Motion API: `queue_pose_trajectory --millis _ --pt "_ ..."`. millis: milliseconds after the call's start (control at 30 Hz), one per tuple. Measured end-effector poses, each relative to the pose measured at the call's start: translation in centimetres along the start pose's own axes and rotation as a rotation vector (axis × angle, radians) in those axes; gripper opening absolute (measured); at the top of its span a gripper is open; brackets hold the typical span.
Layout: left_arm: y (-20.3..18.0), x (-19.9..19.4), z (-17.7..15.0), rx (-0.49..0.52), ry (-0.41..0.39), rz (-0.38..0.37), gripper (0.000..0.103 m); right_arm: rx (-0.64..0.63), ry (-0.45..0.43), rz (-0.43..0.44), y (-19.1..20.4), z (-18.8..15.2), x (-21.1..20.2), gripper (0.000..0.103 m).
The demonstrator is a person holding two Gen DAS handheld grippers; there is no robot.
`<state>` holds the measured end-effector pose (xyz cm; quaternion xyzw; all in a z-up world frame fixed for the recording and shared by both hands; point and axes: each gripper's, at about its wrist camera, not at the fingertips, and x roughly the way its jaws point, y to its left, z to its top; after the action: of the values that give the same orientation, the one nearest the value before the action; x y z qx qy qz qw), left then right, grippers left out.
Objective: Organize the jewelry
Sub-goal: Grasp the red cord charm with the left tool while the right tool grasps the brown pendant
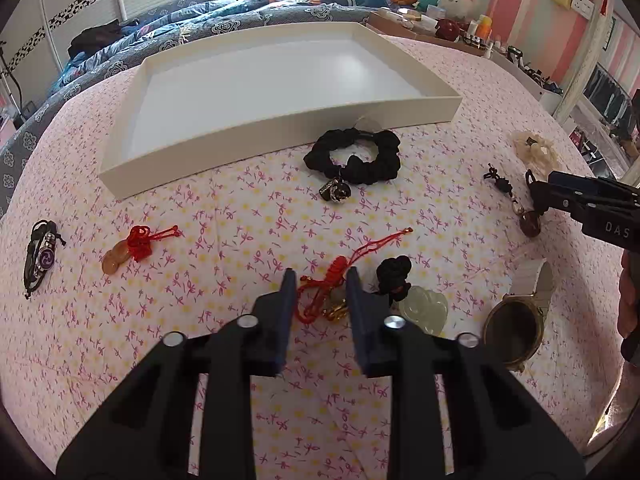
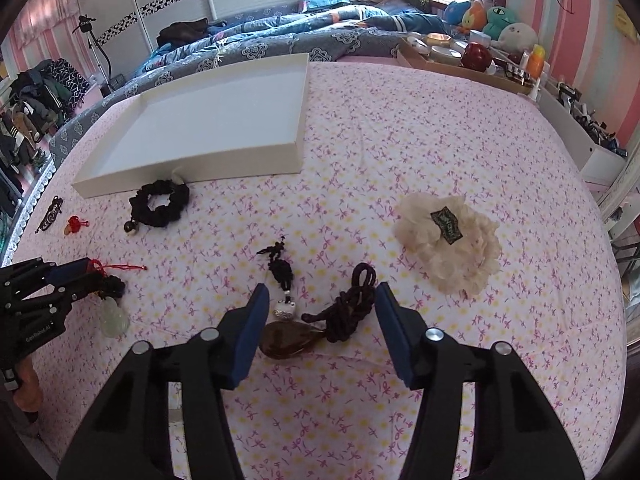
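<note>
Left wrist cam catches stuff the right one can't: a gold watch (image 1: 516, 320) lying just right of the pale jade pendant (image 1: 424, 306), plus a clear look at the black cord bracelet (image 1: 40, 256) far off to the left on the floral bedsheet (image 1: 240, 216). Right wrist cam is the only one showing the cream fabric flower (image 2: 450, 248) properly.

The white tray (image 1: 260, 72) has nothing in it; the black scrunchie (image 1: 354, 156) sits right against its near wall.

Left gripper (image 1: 322, 276) has its jaws apart, straddling the red knotted charm (image 1: 332, 292). Right gripper (image 2: 320, 296) also has jaws apart, around the brown teardrop pendant (image 2: 288, 342) and its dark cord.
</note>
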<state>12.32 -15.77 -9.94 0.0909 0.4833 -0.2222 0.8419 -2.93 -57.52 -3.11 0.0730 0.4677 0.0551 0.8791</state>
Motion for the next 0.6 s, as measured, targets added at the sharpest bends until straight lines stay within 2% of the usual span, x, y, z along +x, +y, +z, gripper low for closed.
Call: queue_pose_trajectory --millis 167,233,367,400,533,600 --pt "0.0 0.0 0.0 0.000 0.000 -0.012 0.013 -0.001 0.004 0.002 0.0 0.1 0.3 0.055" --pt "-0.2 0.0 -0.1 0.003 0.000 -0.013 0.012 0.000 0.005 -0.001 0.0 0.1 0.4 0.055" --pt "-0.1 -0.1 0.0 0.004 -0.001 -0.011 0.010 0.019 0.024 0.000 -0.4 -0.1 0.8 0.047" --pt "0.0 -0.1 0.0 0.001 -0.001 -0.012 0.004 0.026 0.027 0.000 -0.5 -0.1 0.9 0.047" --pt "0.3 -0.1 0.0 -0.008 0.004 -0.004 0.004 0.037 0.042 -0.010 -0.7 -0.2 1.2 0.034" --pt "0.2 -0.2 0.0 -0.005 0.004 0.011 0.004 0.045 0.052 -0.018 -0.8 -0.3 1.4 0.032"
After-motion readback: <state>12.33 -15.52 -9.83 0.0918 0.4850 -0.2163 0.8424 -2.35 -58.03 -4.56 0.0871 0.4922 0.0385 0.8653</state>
